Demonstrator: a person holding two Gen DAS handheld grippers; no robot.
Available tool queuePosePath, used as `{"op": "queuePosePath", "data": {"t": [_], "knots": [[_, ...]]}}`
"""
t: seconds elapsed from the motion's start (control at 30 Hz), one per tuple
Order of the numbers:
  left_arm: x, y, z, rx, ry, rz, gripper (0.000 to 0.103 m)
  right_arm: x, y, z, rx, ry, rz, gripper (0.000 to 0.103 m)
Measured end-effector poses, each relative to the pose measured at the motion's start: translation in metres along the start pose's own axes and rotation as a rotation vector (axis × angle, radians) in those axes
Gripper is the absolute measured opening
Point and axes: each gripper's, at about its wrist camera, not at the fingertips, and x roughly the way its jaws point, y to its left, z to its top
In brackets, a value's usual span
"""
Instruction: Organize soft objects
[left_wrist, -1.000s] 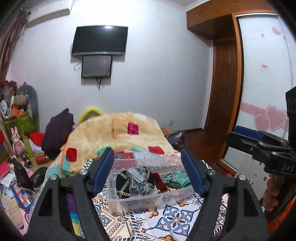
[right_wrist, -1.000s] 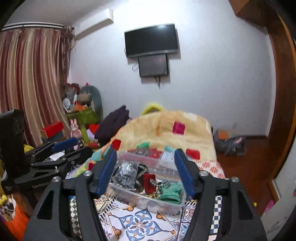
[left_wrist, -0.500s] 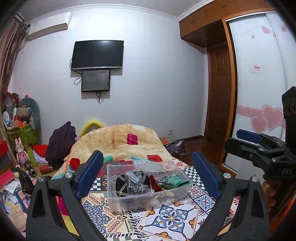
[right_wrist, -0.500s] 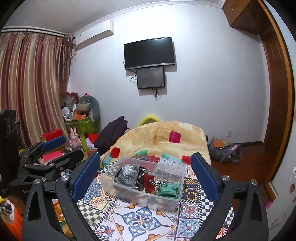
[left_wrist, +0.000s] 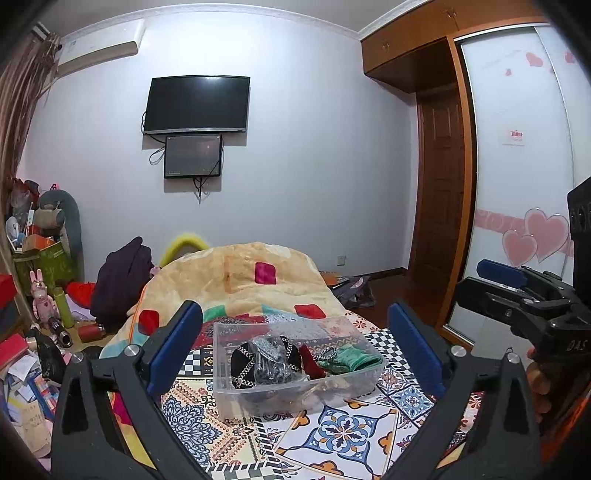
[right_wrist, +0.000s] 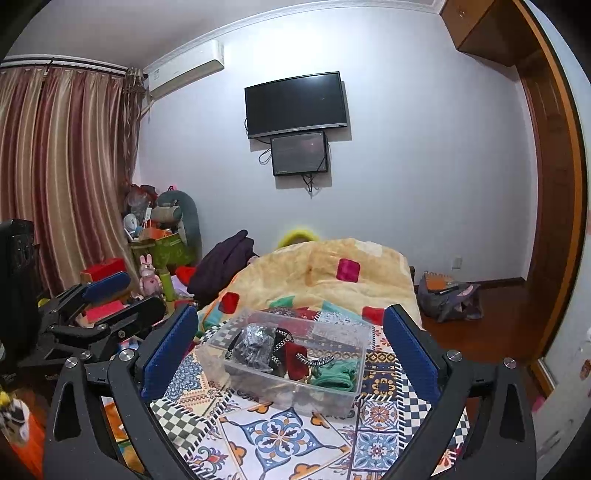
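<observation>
A clear plastic box (left_wrist: 280, 391) (right_wrist: 288, 398) sits on the patterned bedspread (left_wrist: 343, 432), out ahead of both grippers. Inside lie a black pouch with chain trim (left_wrist: 243, 365), a grey crinkled bag (left_wrist: 271, 354) (right_wrist: 255, 343), a red piece (left_wrist: 310, 363) (right_wrist: 295, 356) and a green cloth (left_wrist: 349, 360) (right_wrist: 336, 373). My left gripper (left_wrist: 294, 308) (right_wrist: 136, 291) is still opening its jaws, with nothing between them. My right gripper (right_wrist: 291, 312) (left_wrist: 471, 277) stands open and empty. Neither touches the box.
A yellow blanket with coloured squares (left_wrist: 240, 273) is heaped behind the box. A dark jacket (left_wrist: 122, 280) and piled toys and boxes (left_wrist: 40, 280) crowd the left side. A bag (right_wrist: 450, 299) lies on the wooden floor by the wardrobe (left_wrist: 517, 184).
Both grippers' jaws have spread much wider. Both have drawn back from the box, which looks smaller and farther away now. The box and its contents stayed put.
</observation>
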Motion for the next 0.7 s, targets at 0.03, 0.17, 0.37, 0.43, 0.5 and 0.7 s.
{"op": "queuePosePath", "data": {"t": [0.03,0.17,0.37,0.43,0.5,0.7], "knots": [[0.0006,0.0003,-0.0002,-0.001,0.002,0.001,0.102,-0.0003,0.0001,0.0005,0.001,0.0,0.001,0.1],[0.001,-0.0006,-0.0007,0.0,0.002,0.002,0.102,-0.0003,-0.0003,-0.0001,0.003,0.003,0.005,0.101],[0.0021,-0.0018,-0.0004,-0.001,0.007,0.001,0.102,-0.0014,0.0015,0.0009,-0.001,0.003,0.009,0.101],[0.0019,-0.001,-0.0007,-0.004,0.008,-0.005,0.102,-0.0011,0.0019,0.0009,-0.002,0.004,0.009,0.102],[0.0016,-0.0003,-0.0005,-0.006,0.008,-0.006,0.102,-0.0004,0.0018,0.0008,-0.001,0.008,0.011,0.102],[0.0011,0.0012,-0.0005,-0.011,0.008,-0.006,0.103,-0.0001,0.0014,0.0005,0.001,0.009,0.013,0.102]]}}
